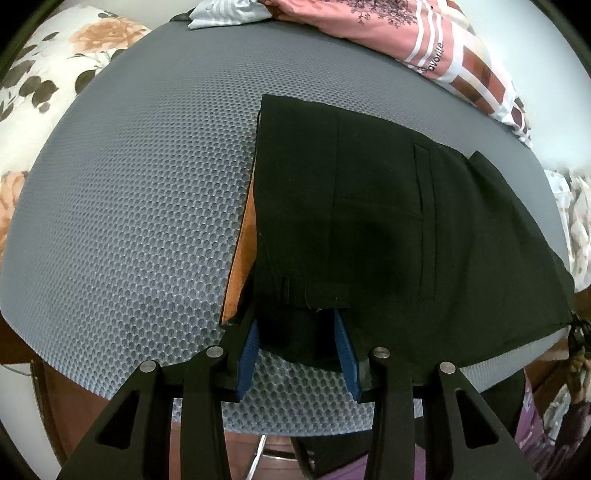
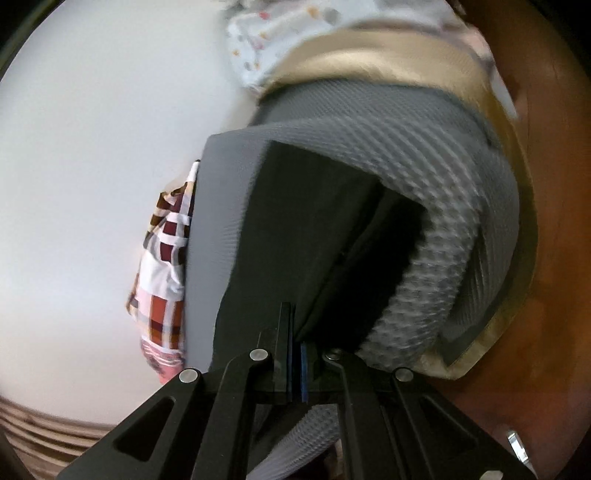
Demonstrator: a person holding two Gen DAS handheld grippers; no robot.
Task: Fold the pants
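The black pants (image 1: 388, 221) lie folded on a grey honeycomb mat (image 1: 147, 192), with an orange lining edge showing along their left side. My left gripper (image 1: 299, 332) is open at the near edge of the pants, its blue pads on either side of the cloth's hem. In the right wrist view the pants (image 2: 295, 229) appear dark and blurred on the mat (image 2: 443, 206). My right gripper (image 2: 295, 332) is shut on the edge of the pants.
A pink striped garment (image 1: 406, 33) and a checked cloth (image 1: 495, 96) lie at the mat's far edge. Floral bedding (image 1: 48, 85) lies to the left. The checked cloth (image 2: 162, 266) hangs by the mat. Wooden furniture (image 2: 554, 221) is on the right.
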